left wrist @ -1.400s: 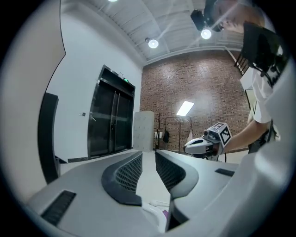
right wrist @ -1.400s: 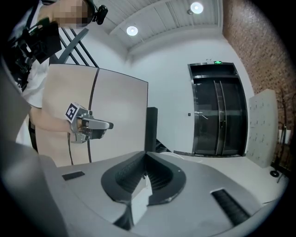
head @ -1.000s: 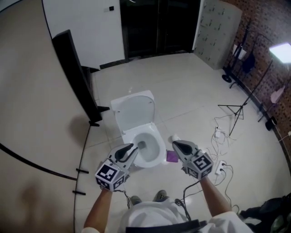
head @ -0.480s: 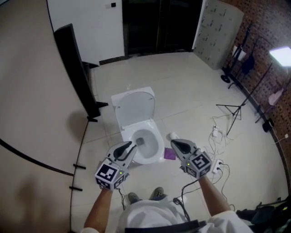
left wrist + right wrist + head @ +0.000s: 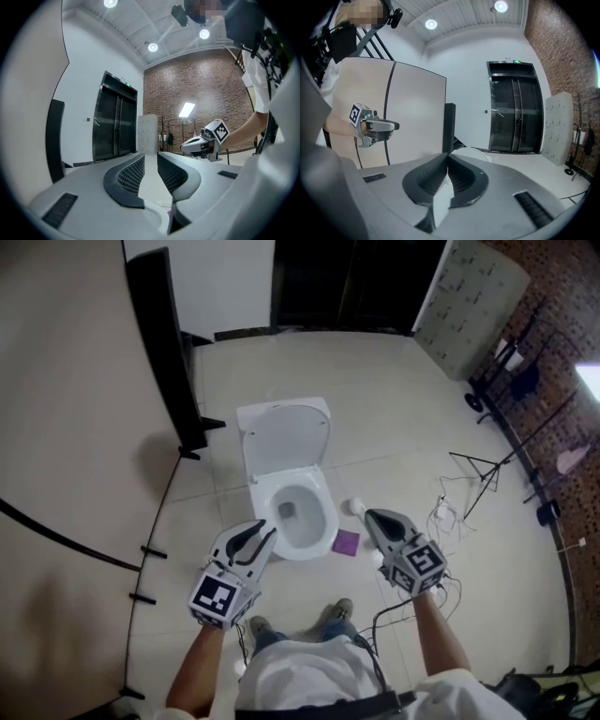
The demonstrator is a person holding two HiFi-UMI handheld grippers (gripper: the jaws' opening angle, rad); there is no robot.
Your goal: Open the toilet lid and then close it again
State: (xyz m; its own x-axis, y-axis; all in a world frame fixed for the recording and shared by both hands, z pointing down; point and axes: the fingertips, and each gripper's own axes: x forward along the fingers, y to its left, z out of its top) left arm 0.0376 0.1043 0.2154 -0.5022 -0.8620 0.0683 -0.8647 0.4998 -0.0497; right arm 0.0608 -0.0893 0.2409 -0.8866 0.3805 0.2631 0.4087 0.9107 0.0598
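Head view: a person stands over a white toilet whose lid is raised at the back, leaving the bowl open. The left gripper hovers just beside the bowl's near-left rim, its jaws a narrow gap apart with only air between them. The right gripper hangs to the right of the bowl, near a purple square on the tiled floor, jaws pressed fully together and gripping nothing. Both grippers are apart from the lid.
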